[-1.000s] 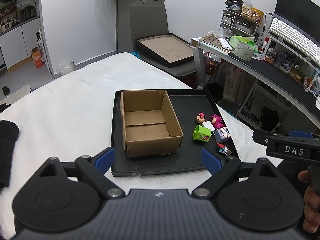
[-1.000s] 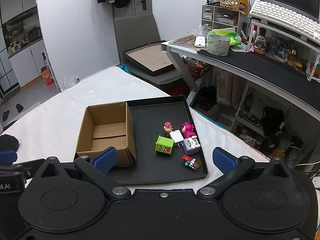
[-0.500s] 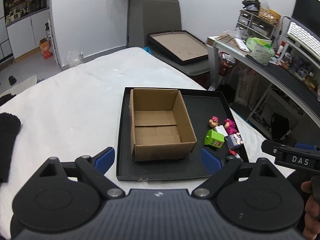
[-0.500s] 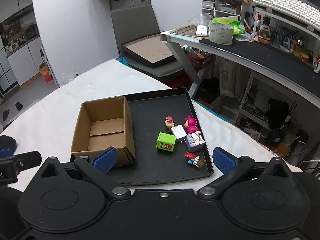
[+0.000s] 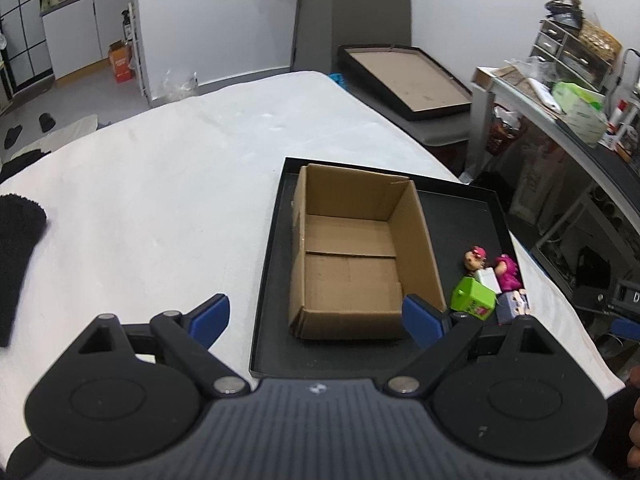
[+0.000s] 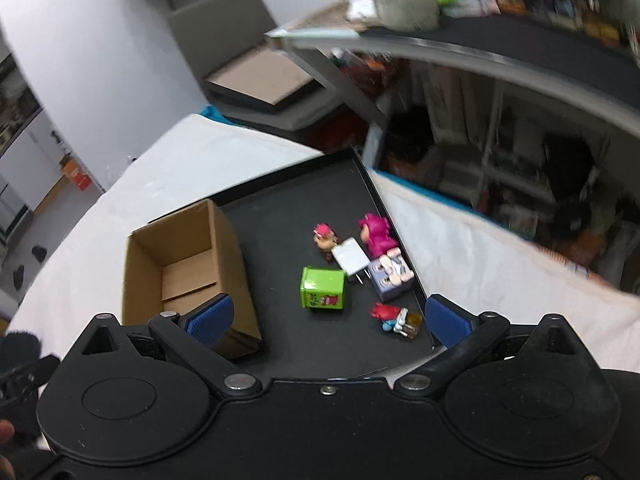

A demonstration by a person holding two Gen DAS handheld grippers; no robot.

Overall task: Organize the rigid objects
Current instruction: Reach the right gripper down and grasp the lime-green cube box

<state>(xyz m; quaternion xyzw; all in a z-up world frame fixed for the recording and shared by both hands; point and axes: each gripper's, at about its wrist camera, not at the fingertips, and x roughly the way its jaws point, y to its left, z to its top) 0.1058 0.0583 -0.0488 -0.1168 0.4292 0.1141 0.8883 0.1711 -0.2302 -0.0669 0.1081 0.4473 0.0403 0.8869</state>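
An open, empty cardboard box (image 5: 356, 256) (image 6: 188, 264) stands in the left half of a black tray (image 5: 272, 332) (image 6: 280, 208). To its right on the tray lie a green cube (image 6: 323, 289) (image 5: 472, 300), a white charger (image 6: 351, 256), a pink figure (image 6: 378, 236), a small brown figure with a pink bow (image 6: 325, 237), a lilac cube (image 6: 390, 276) and a small red and blue toy (image 6: 396, 320). My left gripper (image 5: 316, 316) is open and empty above the tray's near edge. My right gripper (image 6: 326, 318) is open and empty, above the toys.
The tray sits on a white cloth-covered table (image 5: 160, 200). A black cloth (image 5: 16, 256) lies at the table's left edge. A grey desk (image 6: 460, 56) with clutter stands to the right. A framed board (image 5: 404, 76) rests on a chair behind.
Both grippers have moved forward toward the tray. The right one has tilted down and swung over the toys, with blur. The left view has shifted left of the box.
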